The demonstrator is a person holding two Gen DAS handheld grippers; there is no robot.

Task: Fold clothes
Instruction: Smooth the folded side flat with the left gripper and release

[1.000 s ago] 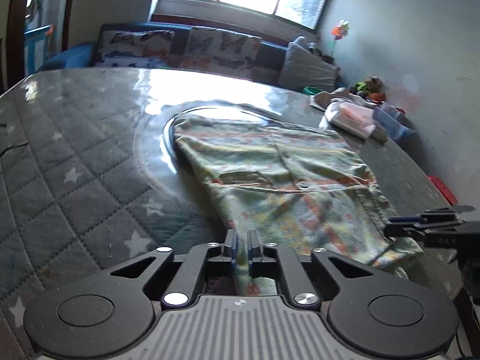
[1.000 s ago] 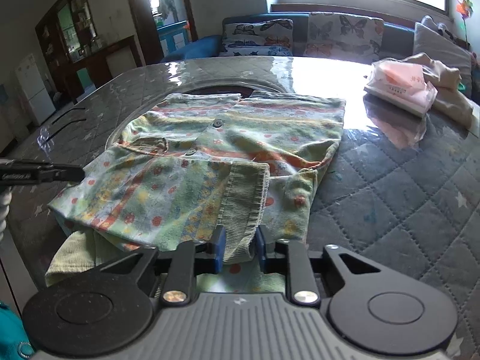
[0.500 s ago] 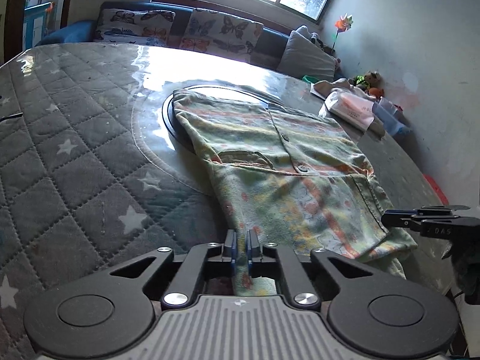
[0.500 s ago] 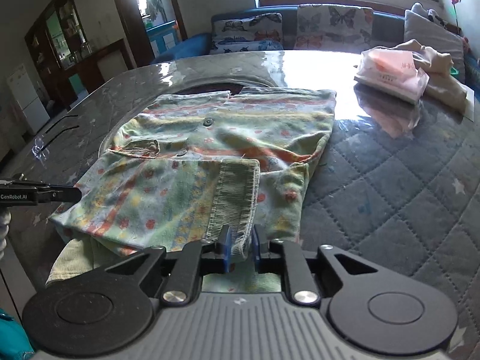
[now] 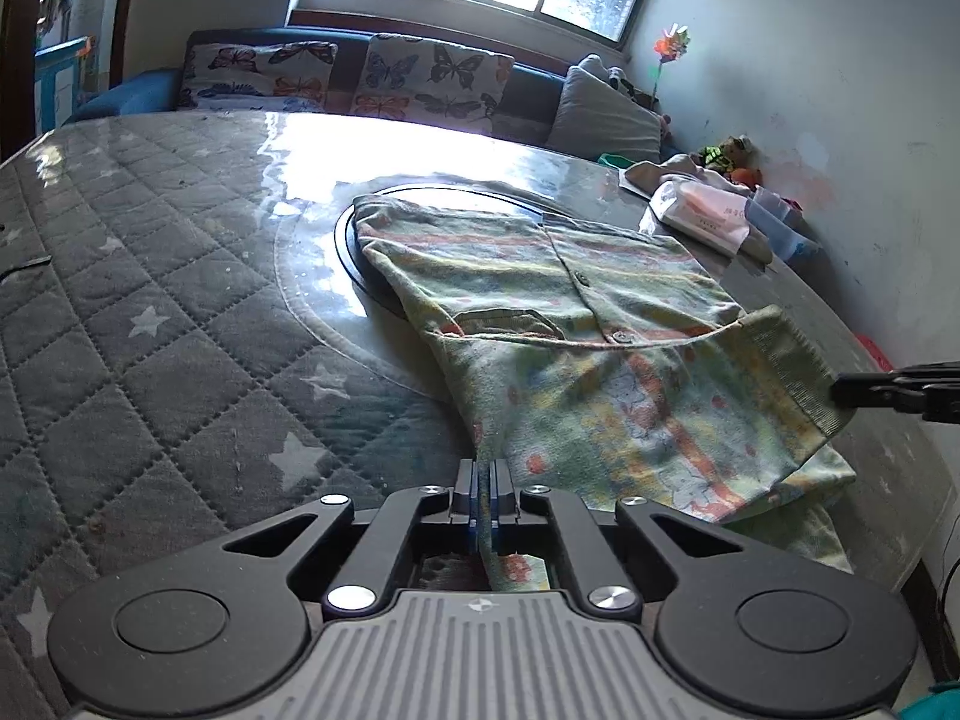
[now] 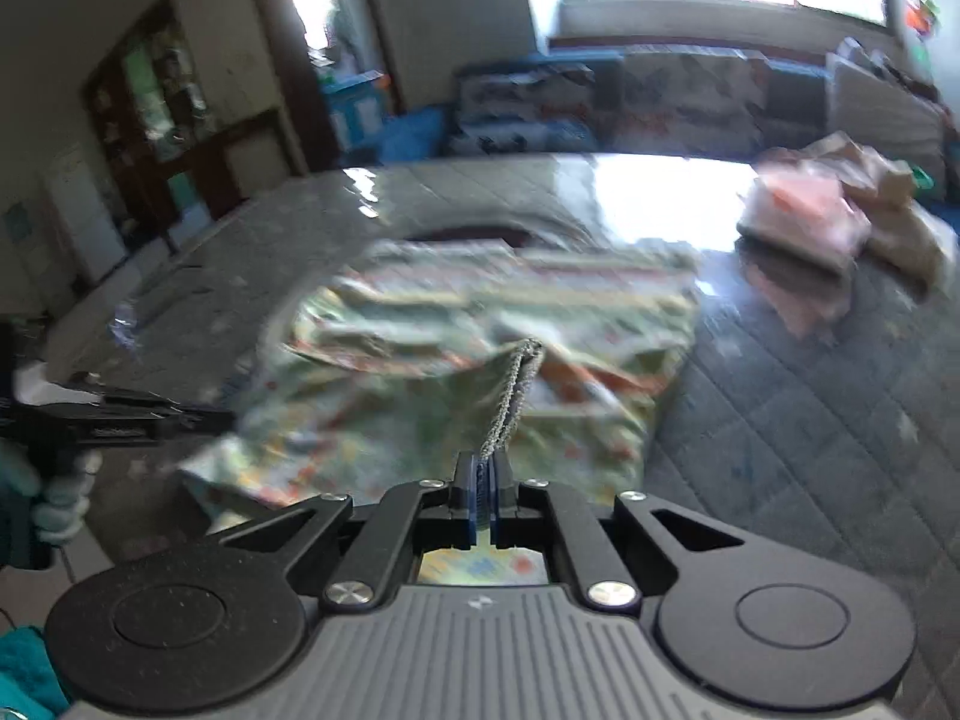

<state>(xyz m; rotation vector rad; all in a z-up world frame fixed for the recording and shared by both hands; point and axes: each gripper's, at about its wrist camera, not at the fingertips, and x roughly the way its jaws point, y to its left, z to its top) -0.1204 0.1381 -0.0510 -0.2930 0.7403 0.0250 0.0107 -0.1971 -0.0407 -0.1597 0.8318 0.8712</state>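
A green flowered shirt [image 5: 600,312] lies buttoned-side up on the round quilted table [image 5: 150,324]. My left gripper [image 5: 483,480] is shut on its near edge, with cloth running back between the pads. My right gripper [image 6: 483,474] has its jaws closing onto the sleeve's ribbed cuff [image 6: 516,384], pinched and raised off the shirt [image 6: 480,312]. In the left wrist view the right gripper [image 5: 840,390] comes in from the right at the lifted cuff [image 5: 798,372]. The left gripper [image 6: 222,420] shows at the shirt's left edge in the blurred right wrist view.
A pink packet [image 5: 702,216] and a beige cloth [image 6: 888,204] lie at the table's far right. A dark turntable ring [image 5: 354,264] sits under the shirt's far end. A sofa with butterfly cushions [image 5: 432,78] stands behind. A gloved hand [image 6: 54,504] holds the left gripper.
The right gripper's jaws shut on the ribbed cuff and rose, pulling the sleeve up off the shirt. The left jaws tightened on the near edge; that hand stayed in place.
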